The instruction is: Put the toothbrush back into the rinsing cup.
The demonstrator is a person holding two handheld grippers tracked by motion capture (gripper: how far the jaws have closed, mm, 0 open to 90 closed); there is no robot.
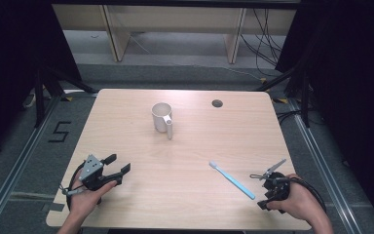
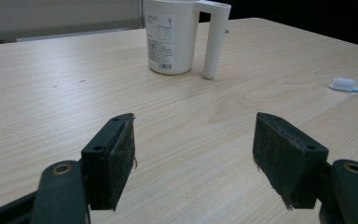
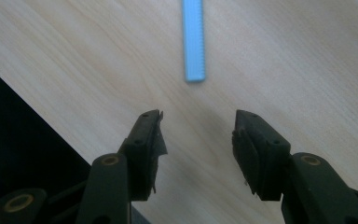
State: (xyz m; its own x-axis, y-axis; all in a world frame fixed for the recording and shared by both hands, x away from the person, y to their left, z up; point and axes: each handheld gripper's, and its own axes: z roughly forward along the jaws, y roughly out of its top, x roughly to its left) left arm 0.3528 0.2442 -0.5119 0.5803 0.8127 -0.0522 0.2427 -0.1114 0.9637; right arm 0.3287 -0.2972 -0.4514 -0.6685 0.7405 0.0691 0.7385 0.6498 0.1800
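Observation:
A white mug stands upright at the table's middle back, its handle turned toward me; it also stands ahead in the left gripper view. A light blue toothbrush lies flat at the front right, white head toward the centre. My left gripper rests at the front left, open and empty, aimed at the mug. My right gripper sits at the front right, open, just short of the toothbrush handle's end, not touching it.
A round cable hole sits in the wooden table near the back right. The table's front edge runs close beside the right gripper. Wooden furniture legs and cables lie beyond the table.

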